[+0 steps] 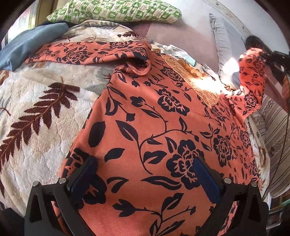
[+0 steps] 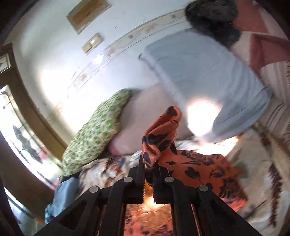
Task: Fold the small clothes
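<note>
An orange garment with a dark floral print (image 1: pixel 145 127) lies spread on a fleece blanket, one sleeve folded across its top (image 1: pixel 87 52) and lace at the neckline (image 1: pixel 204 90). My left gripper (image 1: pixel 144 161) hovers just over the garment's lower part, jaws wide apart, with nothing pinched between the blue pads (image 1: pixel 85 179). At the far right, the right gripper (image 1: pixel 271 54) holds the other sleeve (image 1: pixel 253 76) lifted off the bed. In the right wrist view my right gripper (image 2: pixel 149 163) is shut on a bunched fold of the orange garment (image 2: pixel 159 138), which sticks up past the fingertips.
The cream blanket with brown leaves (image 1: pixel 36 109) covers the bed. A green checked pillow (image 1: pixel 116 10) and a grey-blue pillow (image 1: pixel 226 45) lie at the head by the wall. Blue cloth (image 1: pixel 27 45) sits at the far left. Striped bedding (image 1: pixel 275 127) marks the right edge.
</note>
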Tool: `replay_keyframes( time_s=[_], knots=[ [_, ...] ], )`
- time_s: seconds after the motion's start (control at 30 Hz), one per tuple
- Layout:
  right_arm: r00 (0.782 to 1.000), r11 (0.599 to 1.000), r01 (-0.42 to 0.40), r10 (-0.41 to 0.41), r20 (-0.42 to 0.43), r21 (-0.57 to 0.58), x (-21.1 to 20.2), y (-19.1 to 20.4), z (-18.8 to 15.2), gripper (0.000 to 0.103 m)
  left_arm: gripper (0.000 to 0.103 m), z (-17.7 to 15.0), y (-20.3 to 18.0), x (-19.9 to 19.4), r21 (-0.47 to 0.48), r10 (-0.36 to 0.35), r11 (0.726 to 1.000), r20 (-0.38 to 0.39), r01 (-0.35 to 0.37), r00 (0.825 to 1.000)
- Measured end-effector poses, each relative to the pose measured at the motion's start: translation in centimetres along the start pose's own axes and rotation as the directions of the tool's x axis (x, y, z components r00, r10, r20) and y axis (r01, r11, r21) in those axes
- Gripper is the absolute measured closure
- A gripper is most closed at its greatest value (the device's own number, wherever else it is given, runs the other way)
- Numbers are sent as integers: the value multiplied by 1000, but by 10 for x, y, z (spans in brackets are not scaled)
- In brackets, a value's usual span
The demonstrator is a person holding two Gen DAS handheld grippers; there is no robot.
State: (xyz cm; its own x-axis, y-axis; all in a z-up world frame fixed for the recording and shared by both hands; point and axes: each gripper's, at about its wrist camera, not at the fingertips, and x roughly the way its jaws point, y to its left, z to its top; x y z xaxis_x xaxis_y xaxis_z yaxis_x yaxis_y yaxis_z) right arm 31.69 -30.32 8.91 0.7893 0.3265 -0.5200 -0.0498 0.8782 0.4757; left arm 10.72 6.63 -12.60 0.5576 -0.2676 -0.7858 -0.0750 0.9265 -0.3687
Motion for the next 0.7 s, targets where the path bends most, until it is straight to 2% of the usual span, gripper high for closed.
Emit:
replay_keyframes(
  time_s=[0.07,0.1,0.13,0.17,0.23,0.27,0.3,0.37,0.47,0.53,0.7],
  knots=[
    [995,999,-41,42,-87,5,45,36,-37,93,0,1,3,-1,-25,-23,999,-1,23,1000],
    [986,998,-56,58,-157,21,73,48,-59,93,0,1,4,-1,-31,-29,999,-2,29,1000],
    [965,997,-72,79,-251,35,103,57,-82,91,0,2,5,-1,-35,-33,999,-3,33,999],
    [930,995,-92,102,-352,46,129,64,-109,82,0,2,5,-1,-37,-35,999,-2,34,999],
    [833,991,-104,130,-538,79,174,69,-160,53,0,2,4,-1,-33,-34,999,-3,34,999],
    [801,989,-115,150,-579,97,180,69,-185,20,0,1,4,-1,-31,-33,999,-4,33,999],
    [793,985,-129,170,-585,111,181,67,-197,12,0,1,4,-1,-31,-32,999,-3,32,999],
    [808,980,-161,198,-555,115,168,60,-207,12,0,1,4,-1,-36,-28,999,0,28,1000],
    [823,969,-183,244,-513,166,134,32,-191,12,0,1,3,0,-38,-15,999,6,15,1000],
    [845,970,-147,225,-486,194,119,10,-177,12,0,1,2,-1,-37,-8,999,9,8,1000],
    [910,942,-64,190,-367,328,62,-84,-145,12,0,3,0,-10,-64,-3,998,24,4,1000]
  ],
)
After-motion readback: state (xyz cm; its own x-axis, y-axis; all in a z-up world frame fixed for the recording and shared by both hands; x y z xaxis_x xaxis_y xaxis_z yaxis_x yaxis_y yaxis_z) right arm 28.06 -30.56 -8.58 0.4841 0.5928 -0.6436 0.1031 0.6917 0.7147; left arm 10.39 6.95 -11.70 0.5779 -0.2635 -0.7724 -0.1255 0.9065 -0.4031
